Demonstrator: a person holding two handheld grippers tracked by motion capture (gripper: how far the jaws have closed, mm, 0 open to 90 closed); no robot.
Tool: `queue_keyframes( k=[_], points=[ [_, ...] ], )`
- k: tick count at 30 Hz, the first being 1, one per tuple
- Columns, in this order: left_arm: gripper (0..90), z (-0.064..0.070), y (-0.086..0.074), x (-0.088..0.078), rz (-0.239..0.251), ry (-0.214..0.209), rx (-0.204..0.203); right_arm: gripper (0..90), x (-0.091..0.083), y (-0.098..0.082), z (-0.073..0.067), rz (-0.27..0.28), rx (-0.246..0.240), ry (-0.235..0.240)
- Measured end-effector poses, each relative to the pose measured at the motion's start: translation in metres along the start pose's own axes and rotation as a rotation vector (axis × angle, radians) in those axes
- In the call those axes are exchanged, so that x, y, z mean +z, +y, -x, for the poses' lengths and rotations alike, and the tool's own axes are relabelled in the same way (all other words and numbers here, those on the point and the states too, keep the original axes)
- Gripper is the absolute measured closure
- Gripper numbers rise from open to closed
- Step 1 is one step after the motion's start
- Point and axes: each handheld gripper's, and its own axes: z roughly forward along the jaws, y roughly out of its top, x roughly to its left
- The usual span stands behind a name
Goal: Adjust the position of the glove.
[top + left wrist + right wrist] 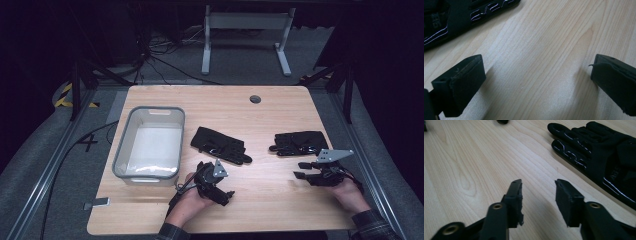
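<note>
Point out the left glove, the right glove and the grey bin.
left glove (pixel 220 145), high view, on its palm.
right glove (pixel 298 142), high view, on its middle.
grey bin (pixel 121 148), high view, on its left wall.

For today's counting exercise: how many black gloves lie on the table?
2: one glove at mid-table, right of the grey bin; the other glove near the right edge.

Left gripper (pixel 227 194) low, jaws wide apart, right gripper (pixel 301 170) level, jaws partly open
</note>
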Motion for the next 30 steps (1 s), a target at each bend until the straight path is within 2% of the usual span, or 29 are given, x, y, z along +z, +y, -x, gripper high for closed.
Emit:
queue_keyframes(
  k=[1,6,9,18,23,30],
  points=[
    [0.0,0.000,0.000,0.000,0.001,-0.001,0.000,61.0,0.000,0.000,0.000,0.000,0.000,0.000],
    [0.0,0.000,0.000,0.000,0.001,-0.001,0.001,82.7,-0.002,0.005,0.003,-0.004,-0.005,0.006],
    [0.0,0.000,0.001,0.001,0.000,-0.001,0.000,89.3,-0.002,0.006,0.003,-0.008,-0.005,0.006],
    [0.0,-0.001,0.001,0.001,0.000,-0.002,0.002,89.9,-0.003,0.014,0.022,0.016,0.012,-0.001],
    [0.3,0.000,0.001,0.001,0.002,0.004,0.000,89.9,-0.004,0.022,0.040,0.045,0.029,-0.030],
    [0.7,0.000,0.000,0.000,0.002,0.006,-0.003,89.9,0.000,0.027,0.054,0.049,0.040,-0.045]
  ],
)
